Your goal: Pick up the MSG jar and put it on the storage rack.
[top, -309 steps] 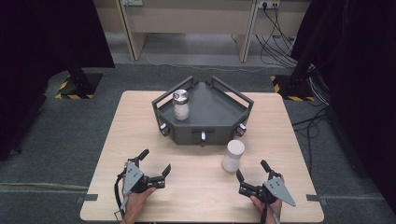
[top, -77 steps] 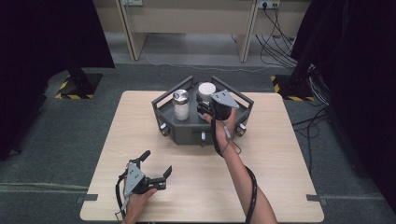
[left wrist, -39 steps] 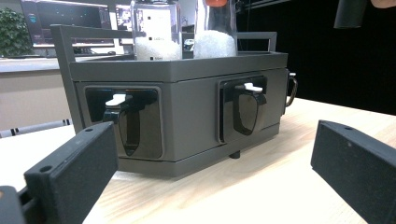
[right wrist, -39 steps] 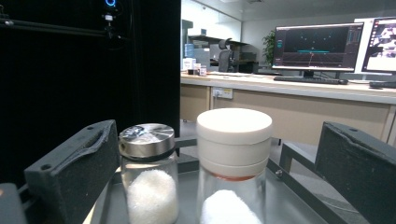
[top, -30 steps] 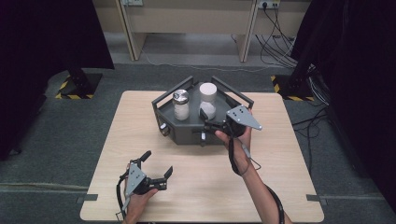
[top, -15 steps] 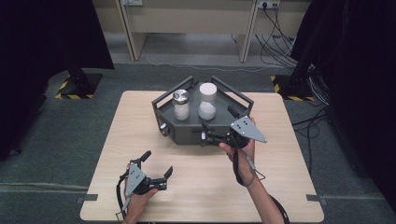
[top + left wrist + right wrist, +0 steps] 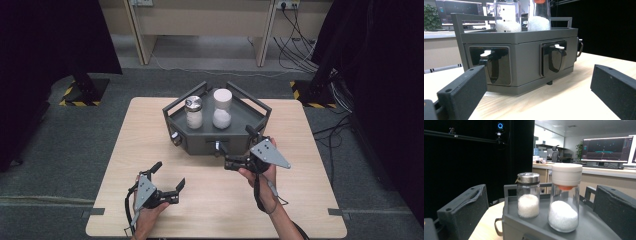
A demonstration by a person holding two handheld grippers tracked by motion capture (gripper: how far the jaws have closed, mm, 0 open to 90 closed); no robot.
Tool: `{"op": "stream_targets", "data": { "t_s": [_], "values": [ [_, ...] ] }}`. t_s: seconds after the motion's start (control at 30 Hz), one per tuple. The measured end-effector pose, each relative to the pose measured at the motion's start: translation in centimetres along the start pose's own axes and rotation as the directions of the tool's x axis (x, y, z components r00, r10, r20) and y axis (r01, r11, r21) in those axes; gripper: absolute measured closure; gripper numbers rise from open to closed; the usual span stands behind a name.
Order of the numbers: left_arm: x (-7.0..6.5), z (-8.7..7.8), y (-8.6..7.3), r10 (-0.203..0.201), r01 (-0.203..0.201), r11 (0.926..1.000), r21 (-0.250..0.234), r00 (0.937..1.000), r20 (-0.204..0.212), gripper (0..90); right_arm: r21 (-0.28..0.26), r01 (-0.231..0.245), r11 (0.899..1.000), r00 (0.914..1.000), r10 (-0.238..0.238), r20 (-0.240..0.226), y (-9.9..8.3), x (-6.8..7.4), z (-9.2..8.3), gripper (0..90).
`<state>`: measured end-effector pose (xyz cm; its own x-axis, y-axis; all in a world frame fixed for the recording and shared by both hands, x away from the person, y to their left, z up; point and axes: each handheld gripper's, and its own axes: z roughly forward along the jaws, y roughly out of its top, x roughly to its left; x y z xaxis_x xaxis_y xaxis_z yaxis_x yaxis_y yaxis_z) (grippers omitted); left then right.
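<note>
A dark grey tray point(image 7: 201, 145) stands at the table's far middle. In it are two clear jars of white grains: one with a metal lid point(image 7: 194, 112) on the left, and a taller one with a white lid point(image 7: 222, 107) beside it. My right gripper point(image 7: 235, 140) hangs open and empty just in front of the tray's front right wall. Its own view looks at the metal-lid jar point(image 7: 528, 195) and the white-lid jar point(image 7: 564, 197) between its jaws. My left gripper point(image 7: 169, 174) rests open on the table nearer me, facing the tray wall point(image 7: 524, 60).
The wooden table point(image 7: 320, 200) has bare room left, right and in front of the tray. Latches point(image 7: 554, 58) sit on the tray's front wall. Cables point(image 7: 300, 30) and desk legs lie on the floor beyond the far edge.
The white-lid jar went from the table into the tray in my right gripper. That gripper has let go and drawn back towards me. The left gripper has not moved.
</note>
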<state>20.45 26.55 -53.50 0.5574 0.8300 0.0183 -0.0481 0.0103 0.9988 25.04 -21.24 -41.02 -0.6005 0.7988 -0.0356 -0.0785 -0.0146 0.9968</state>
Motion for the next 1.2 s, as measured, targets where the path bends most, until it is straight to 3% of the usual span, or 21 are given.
{"op": "stream_targets", "data": {
  "t_s": [0.47,1.2],
  "values": [
    [0.0,0.0,0.0,0.000,0.000,1.0000,0.001,1.0000,0.000,0.1,0.019,-0.018,1.000,0.9998,0.019,-0.010,-2.0,0.3,-1.7,0.4],
    [0.0,0.1,0.0,-0.007,0.007,1.0000,0.003,1.0000,0.002,0.1,0.052,-0.006,0.999,0.9996,0.008,-0.026,-5.1,0.5,-4.3,0.4]
  ]
}}
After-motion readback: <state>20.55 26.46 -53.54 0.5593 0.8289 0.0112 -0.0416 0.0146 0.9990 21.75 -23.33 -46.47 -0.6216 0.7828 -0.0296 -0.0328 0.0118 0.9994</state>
